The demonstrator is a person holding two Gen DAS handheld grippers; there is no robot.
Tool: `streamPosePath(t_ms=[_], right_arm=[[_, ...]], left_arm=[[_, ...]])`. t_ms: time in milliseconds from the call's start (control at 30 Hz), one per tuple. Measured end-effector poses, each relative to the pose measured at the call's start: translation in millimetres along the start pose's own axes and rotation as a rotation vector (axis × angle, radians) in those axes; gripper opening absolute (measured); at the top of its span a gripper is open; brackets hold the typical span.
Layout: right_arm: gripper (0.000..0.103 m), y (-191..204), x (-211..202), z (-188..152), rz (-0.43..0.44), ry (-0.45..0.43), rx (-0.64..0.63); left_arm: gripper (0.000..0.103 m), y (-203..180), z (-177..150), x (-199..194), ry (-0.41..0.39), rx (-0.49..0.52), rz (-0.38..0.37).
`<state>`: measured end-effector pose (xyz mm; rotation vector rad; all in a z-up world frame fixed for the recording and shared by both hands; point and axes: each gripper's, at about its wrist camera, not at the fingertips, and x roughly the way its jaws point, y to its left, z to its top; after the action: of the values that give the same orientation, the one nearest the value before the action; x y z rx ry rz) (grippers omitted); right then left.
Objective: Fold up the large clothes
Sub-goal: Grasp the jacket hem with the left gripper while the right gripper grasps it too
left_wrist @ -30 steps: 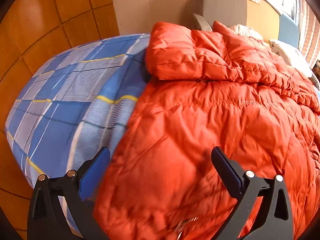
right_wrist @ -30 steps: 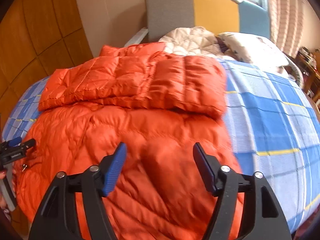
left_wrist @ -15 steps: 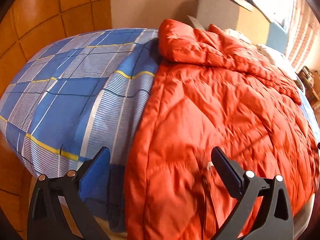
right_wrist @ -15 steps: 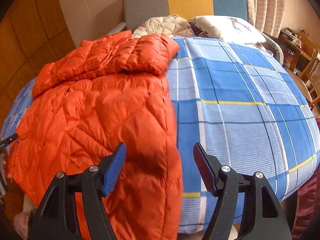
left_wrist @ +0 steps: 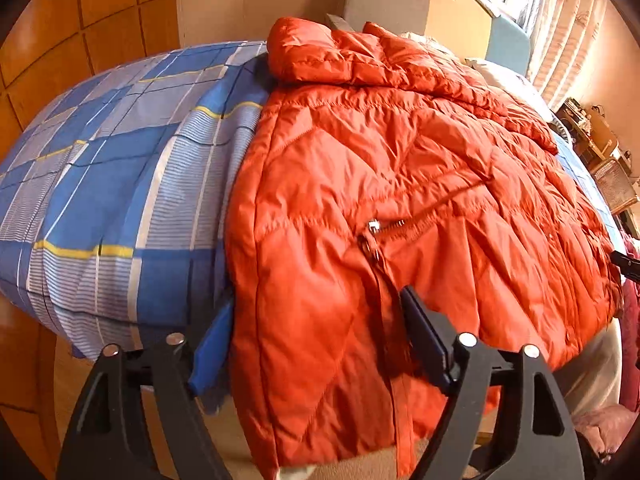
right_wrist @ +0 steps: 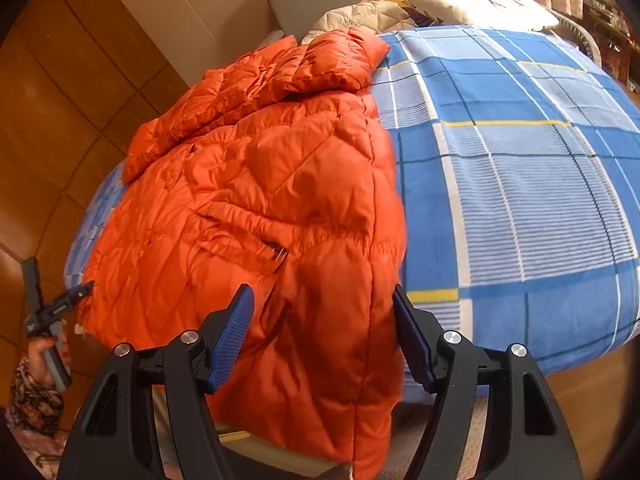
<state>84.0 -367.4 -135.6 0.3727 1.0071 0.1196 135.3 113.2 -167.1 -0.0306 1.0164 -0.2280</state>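
Two hem corners straddled at the bed's (right_wrist: 520,184) foot edge.
The jacket (left_wrist: 400,184) runs lengthwise toward the headboard; left tongs (left_wrist: 316,340) are closing around its hem, right tongs (right_wrist: 322,336) held apart.

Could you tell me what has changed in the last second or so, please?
Both grippers drew back to the orange down jacket's hem at the bed's near edge, each now straddling a bottom corner. The left gripper's jaws are closing around its corner, not yet pinching; the right gripper kept its opening. The jacket stayed put, upper part folded over.
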Motion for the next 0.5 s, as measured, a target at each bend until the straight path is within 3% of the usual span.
streamPosePath(t_ms=[267, 500], right_arm=[[0.065, 1, -4, -18, -0.001, 0.058, -0.049], [0.051, 9, 4, -25, -0.043, 0.061, -0.090]], left_arm=[[0.073, 3, -15, 1, 0.040, 0.048, -0.008], [0.076, -3, -17, 9, 0.061, 0.062, 0.037]])
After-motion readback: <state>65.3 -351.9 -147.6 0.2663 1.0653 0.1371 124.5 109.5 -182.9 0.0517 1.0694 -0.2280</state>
